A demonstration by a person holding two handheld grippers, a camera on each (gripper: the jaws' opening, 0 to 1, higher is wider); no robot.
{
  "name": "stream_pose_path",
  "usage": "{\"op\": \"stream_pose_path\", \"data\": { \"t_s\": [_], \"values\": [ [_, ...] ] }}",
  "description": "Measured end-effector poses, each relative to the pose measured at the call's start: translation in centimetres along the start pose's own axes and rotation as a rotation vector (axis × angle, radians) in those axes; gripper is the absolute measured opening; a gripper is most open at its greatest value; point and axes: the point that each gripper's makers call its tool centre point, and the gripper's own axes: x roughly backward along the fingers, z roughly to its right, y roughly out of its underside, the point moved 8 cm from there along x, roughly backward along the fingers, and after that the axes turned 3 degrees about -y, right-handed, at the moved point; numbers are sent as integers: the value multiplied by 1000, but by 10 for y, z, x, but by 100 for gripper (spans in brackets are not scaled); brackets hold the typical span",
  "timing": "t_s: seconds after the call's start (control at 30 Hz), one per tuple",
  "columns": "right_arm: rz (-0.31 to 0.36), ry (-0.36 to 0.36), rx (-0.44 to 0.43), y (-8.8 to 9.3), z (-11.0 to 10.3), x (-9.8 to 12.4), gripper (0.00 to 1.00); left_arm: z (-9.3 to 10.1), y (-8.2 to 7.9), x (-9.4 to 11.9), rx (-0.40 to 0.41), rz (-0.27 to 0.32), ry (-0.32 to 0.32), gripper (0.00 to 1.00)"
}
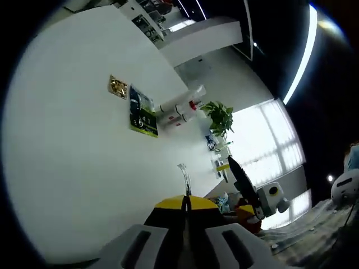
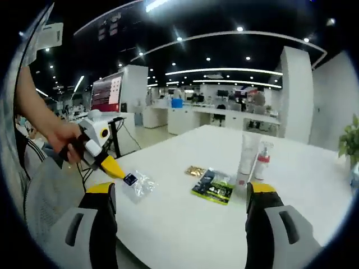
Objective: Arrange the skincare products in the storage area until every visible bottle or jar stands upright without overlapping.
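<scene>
On the white table (image 2: 168,224) a white tube (image 2: 247,154) and a small bottle with a red cap (image 2: 261,159) stand upright side by side. A green-and-black sachet (image 2: 213,186) and a gold packet (image 2: 195,171) lie flat in front of them. In the left gripper view the tubes (image 1: 179,106), the sachet (image 1: 141,111) and the gold packet (image 1: 118,87) sit far ahead. A hand holds my left gripper (image 2: 116,168) at the table's left edge, shut on a clear plastic bag (image 2: 139,185) with a small blue item inside. My right gripper (image 2: 182,196) is open above the near table.
A potted plant (image 2: 350,140) stands at the table's far right, also visible as the plant (image 1: 220,117) beyond the tubes. A person's arm (image 2: 33,112) reaches in from the left. Office desks and a screen (image 2: 106,92) lie behind.
</scene>
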Motion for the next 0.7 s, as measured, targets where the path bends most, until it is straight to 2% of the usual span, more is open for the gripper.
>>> {"op": "stream_pose_path", "data": {
  "t_s": [0.17, 0.37, 0.6, 0.7],
  "values": [
    [-11, 28, -18, 2, 8, 0, 91, -6, -40, -3, -15, 16, -31, 1],
    [-32, 42, -15, 4, 10, 0, 85, -17, -78, -12, -19, 24, -57, 1],
    [-50, 49, -10, 7, 12, -1, 83, -33, -111, -25, -13, 11, -107, 1],
    [-68, 60, -29, 10, 16, -1, 82, -38, -124, -31, -8, 25, -124, 1]
  ]
}}
